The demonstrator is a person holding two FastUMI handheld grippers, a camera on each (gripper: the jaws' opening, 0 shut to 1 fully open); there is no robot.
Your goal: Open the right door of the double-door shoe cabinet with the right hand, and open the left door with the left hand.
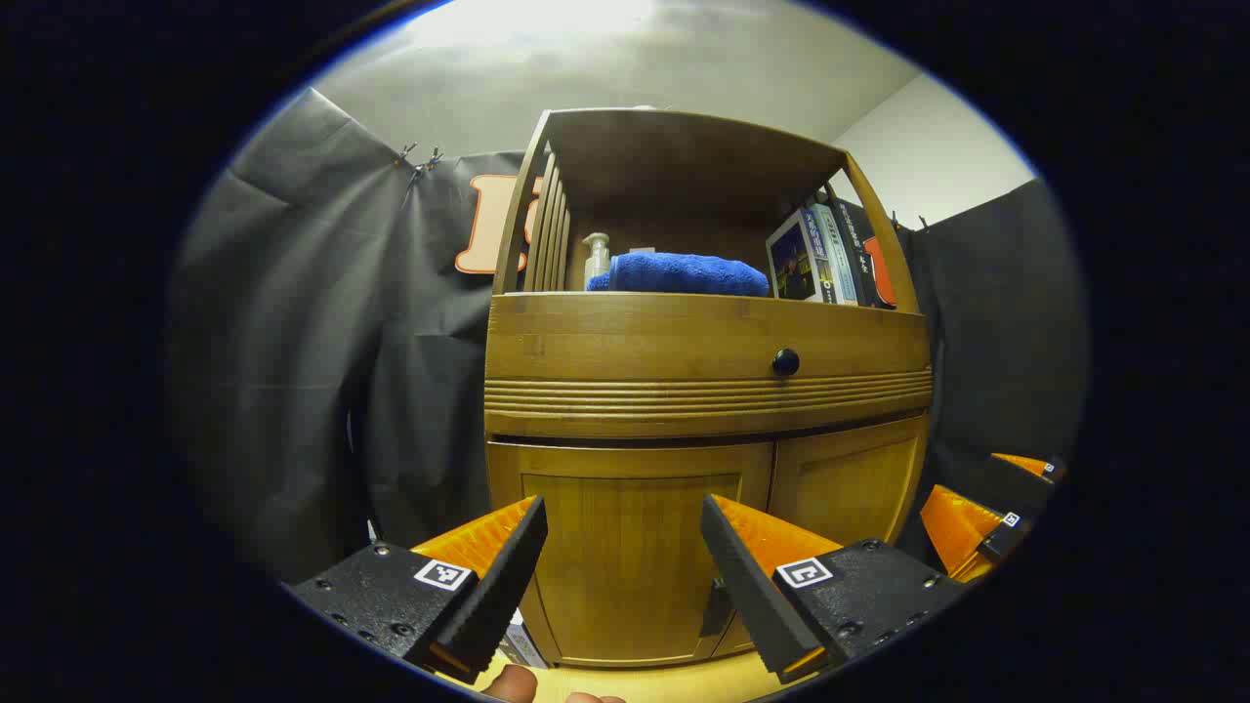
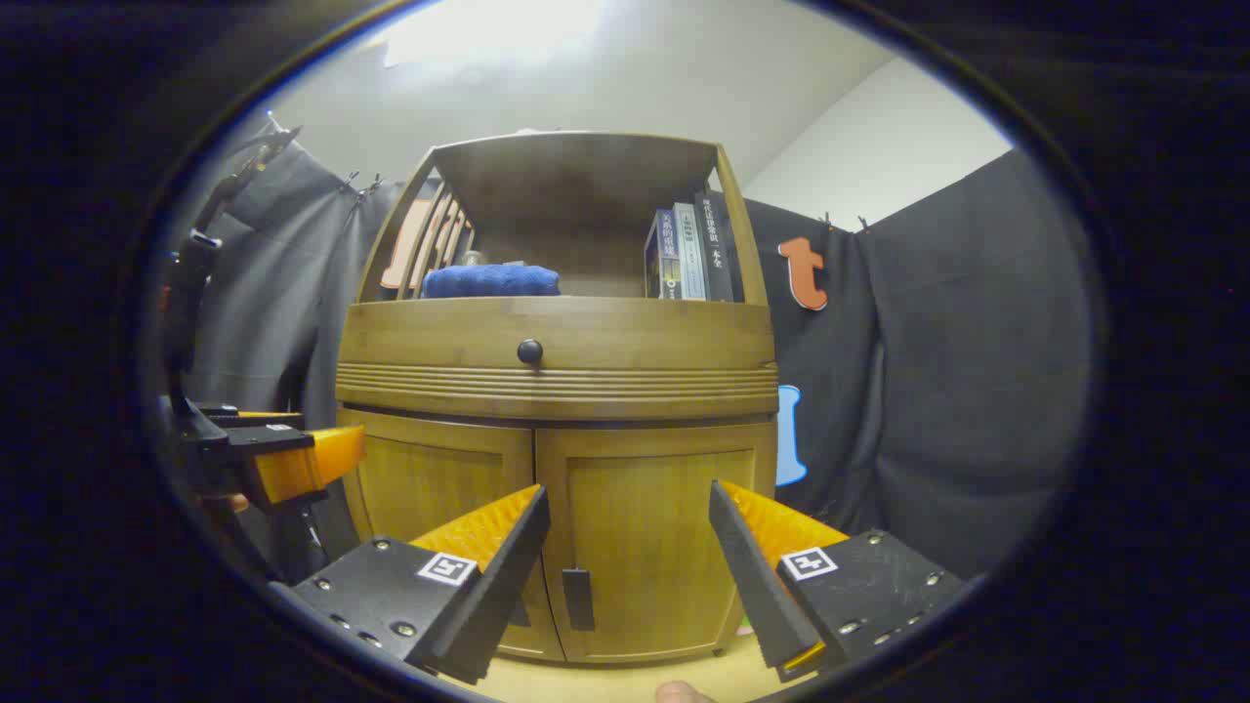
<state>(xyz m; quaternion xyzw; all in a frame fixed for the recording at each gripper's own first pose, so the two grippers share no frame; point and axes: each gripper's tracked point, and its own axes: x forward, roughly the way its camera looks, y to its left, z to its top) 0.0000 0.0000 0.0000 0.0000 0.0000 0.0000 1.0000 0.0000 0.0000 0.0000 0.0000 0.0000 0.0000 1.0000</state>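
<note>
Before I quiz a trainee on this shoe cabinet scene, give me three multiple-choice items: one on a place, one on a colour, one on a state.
1. Where do the books stand?
A. right end of the open shelf
B. on the floor
C. on top of the cabinet

2. What colour is the folded towel?
A. red
B. blue
C. white

3. How are the two lower doors?
A. both shut
B. right open
C. both open

A: upright by the right post.
B: plainly blue.
A: the left door and right door lie flush.
</note>
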